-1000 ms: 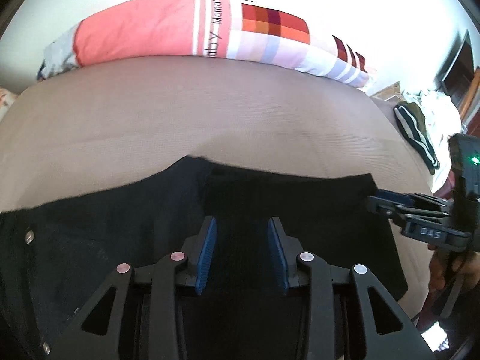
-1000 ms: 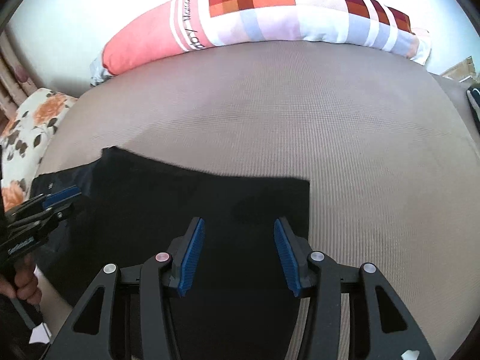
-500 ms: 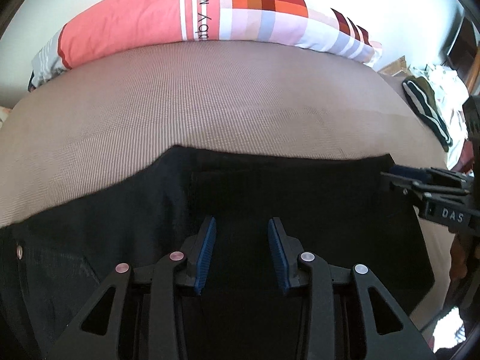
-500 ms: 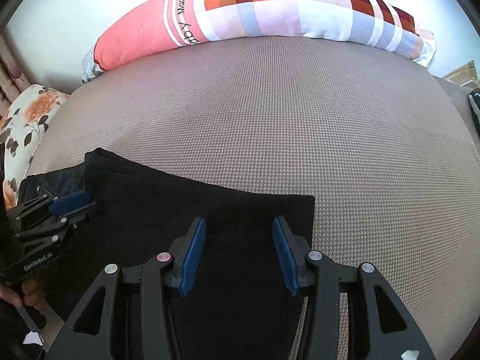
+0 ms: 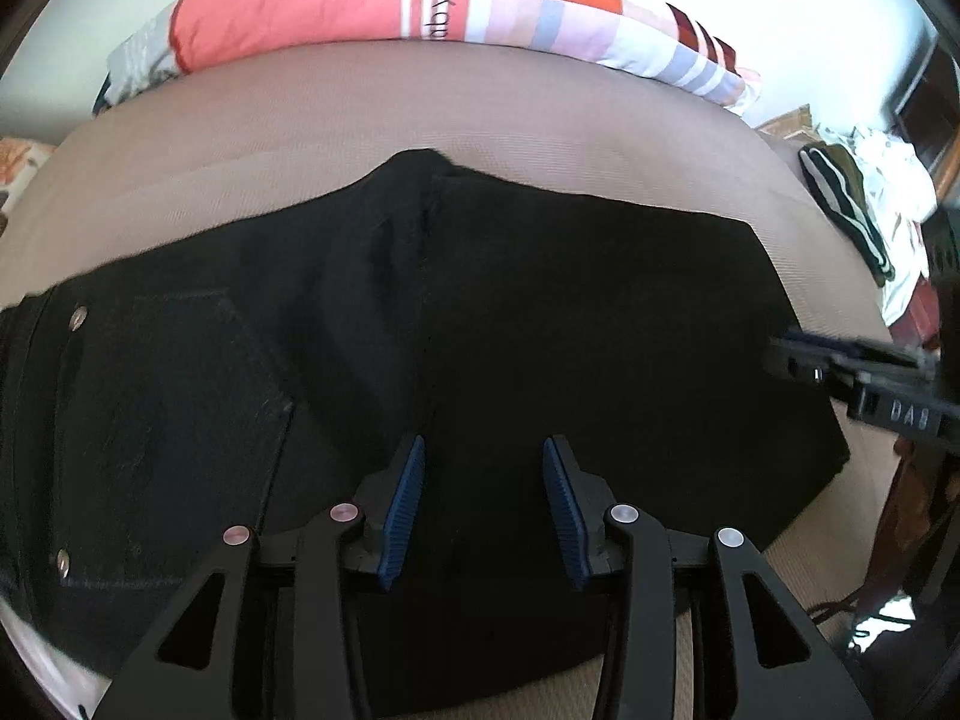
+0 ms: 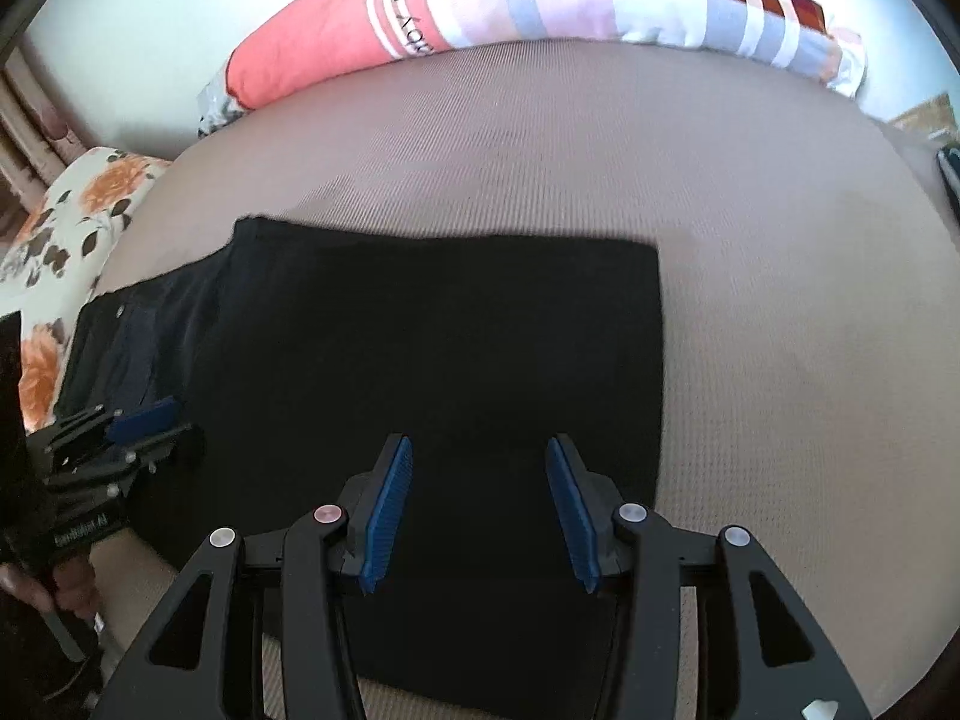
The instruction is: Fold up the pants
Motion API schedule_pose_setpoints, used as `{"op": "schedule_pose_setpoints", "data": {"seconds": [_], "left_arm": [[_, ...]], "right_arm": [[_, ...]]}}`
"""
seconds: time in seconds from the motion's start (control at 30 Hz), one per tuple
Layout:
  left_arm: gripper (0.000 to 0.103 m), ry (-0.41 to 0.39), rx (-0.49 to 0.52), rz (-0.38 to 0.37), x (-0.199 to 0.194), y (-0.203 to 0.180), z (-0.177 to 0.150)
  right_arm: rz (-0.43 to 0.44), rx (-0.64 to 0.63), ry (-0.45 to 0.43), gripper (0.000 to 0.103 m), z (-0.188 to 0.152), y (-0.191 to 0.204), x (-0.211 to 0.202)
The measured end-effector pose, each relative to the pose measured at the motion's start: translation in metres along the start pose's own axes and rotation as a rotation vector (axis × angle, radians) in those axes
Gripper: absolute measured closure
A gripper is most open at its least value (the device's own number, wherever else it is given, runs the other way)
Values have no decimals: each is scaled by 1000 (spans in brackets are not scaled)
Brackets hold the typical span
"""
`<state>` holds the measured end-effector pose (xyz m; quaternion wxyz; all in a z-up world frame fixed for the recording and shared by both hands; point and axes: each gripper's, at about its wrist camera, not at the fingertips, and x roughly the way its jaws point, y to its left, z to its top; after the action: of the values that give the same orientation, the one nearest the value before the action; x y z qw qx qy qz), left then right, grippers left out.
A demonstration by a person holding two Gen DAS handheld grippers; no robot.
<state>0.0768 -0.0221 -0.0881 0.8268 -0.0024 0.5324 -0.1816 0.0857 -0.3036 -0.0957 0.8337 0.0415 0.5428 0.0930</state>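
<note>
I hold both tools, left point(image 5: 483, 501) and right point(image 6: 477, 510), spread and empty over the pants point(image 5: 540, 312); the left's jaws just widened. Next, probably pinch the pants' near edge squarely.

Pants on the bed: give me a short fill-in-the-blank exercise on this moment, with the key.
1. The pants are ____ in colour.
2. They lie on a ____ bed cover.
3. The jaws of the right gripper stand ____, with nothing pinched between them.
4. The long pillow lies at the ____ edge of the bed.

Missing words: black; beige; open; far
</note>
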Motion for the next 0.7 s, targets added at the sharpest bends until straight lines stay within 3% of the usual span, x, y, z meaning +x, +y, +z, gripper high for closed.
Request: {"op": "schedule_pose_setpoints", "data": {"seconds": [0.33, 0.47, 0.7], "left_arm": [[59, -84, -89, -5, -59, 36, 3], [52, -133, -110, 34, -88, 65, 5], [50, -161, -204, 126, -122, 141, 5]], "right_arm": [[86, -5, 40, 57, -23, 25, -1], [137, -59, 80, 57, -27, 52, 4], [255, -138, 159, 57, -25, 104, 20]]}}
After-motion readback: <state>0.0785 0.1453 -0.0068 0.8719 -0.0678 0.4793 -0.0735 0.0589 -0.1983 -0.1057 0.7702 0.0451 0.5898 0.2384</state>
